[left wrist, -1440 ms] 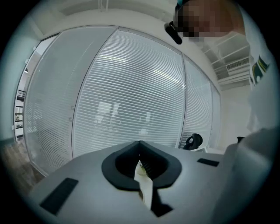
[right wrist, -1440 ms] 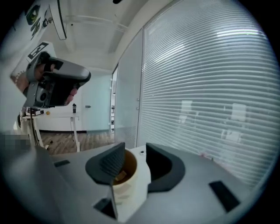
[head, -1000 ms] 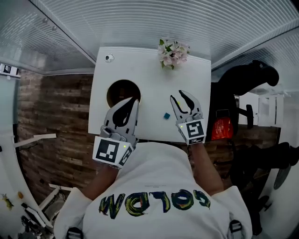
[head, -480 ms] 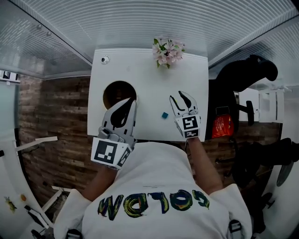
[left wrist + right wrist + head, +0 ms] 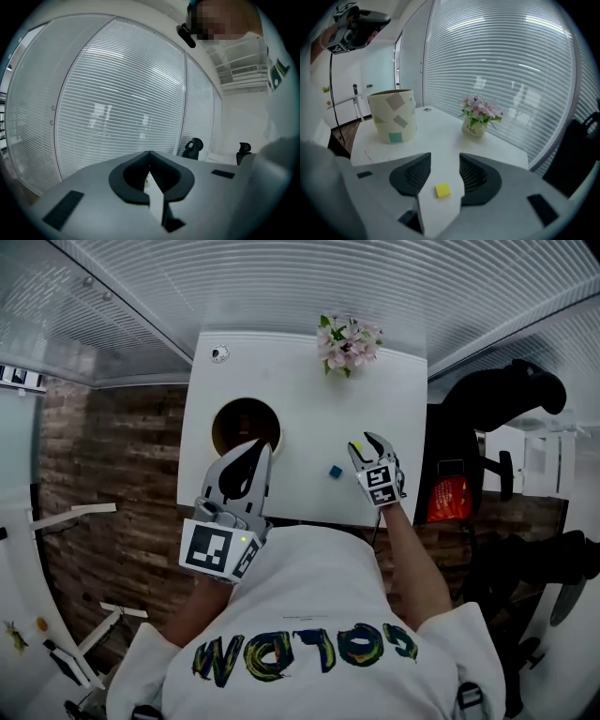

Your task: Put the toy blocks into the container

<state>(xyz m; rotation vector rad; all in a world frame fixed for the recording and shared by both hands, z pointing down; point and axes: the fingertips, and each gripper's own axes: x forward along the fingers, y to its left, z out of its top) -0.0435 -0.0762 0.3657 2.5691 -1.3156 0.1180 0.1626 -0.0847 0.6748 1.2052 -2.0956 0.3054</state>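
Lining up a pick, the right gripper (image 5: 445, 165) hangs low over the white table (image 5: 440, 133), its jaws opening with a yellow block (image 5: 443, 190) lying between them, untouched – the grasp is not yet made. Next it likely needs to settle, close squarely on the block and carry it to the container (image 5: 392, 116), well off to the left. The left gripper (image 5: 149, 157), jaws pressed together and empty, points at slatted blinds (image 5: 117, 93) – a flowerpot (image 5: 477, 119) stands further back
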